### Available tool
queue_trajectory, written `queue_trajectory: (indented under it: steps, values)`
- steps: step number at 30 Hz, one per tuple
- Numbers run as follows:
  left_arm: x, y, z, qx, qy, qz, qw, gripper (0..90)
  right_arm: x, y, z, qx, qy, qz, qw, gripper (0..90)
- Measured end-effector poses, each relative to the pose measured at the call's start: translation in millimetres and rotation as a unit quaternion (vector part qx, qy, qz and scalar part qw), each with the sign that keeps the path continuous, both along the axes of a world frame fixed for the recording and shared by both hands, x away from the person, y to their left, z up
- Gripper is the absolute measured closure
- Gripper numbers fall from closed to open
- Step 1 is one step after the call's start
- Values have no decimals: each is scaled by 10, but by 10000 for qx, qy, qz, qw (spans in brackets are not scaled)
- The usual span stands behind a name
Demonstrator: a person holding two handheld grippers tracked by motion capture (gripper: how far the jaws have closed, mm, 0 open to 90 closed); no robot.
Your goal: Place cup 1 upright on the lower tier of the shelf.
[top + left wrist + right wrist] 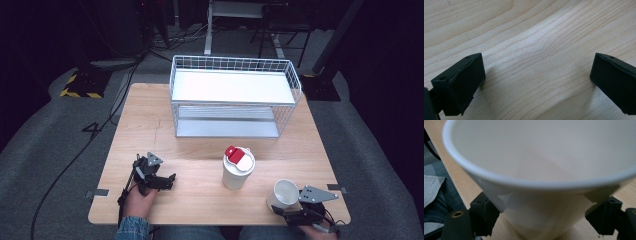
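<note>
Right claw clamped on an open white cup at the desk's near right corner.

The right claw (pixel 292 209) has its jaws pressed against the open cup (pixel 285 194), apparently upright. The left claw (pixel 159 176) hangs near the near left edge, jaws wide apart over bare desk (pixel 200 145). Mid-desk stands a lidded cup (pixel 238 168); a wire rack (pixel 235 95) sits at the far edge.

open white paper cup (pixel 284 193); white lidded cup (pixel 238 171) with red flap at 11 o'clock; white wire rack (pixel 233 95); pale wood-grain table (pixel 150 125); black grippers (pixel 161 181).
</note>
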State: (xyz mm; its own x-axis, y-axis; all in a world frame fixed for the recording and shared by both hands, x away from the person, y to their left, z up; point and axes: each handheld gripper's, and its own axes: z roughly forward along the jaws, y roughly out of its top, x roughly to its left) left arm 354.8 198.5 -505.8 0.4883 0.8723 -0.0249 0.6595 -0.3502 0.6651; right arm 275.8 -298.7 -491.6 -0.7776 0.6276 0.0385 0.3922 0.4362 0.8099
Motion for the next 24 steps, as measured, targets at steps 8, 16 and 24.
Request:
queue_trajectory:
  steps: [8,16,24]
  values:
    - [0,0,0,-4,0,-3,10000,4,-1,2,4,-4,5,-7,10000,230]
    - [0,0,0,0,0,-1,10000,4,8,11,59,11,-79,-10,10000,232]
    - [0,0,0,-1,0,1,10000,4,73,52,208,11,-199,-12,9998,232]
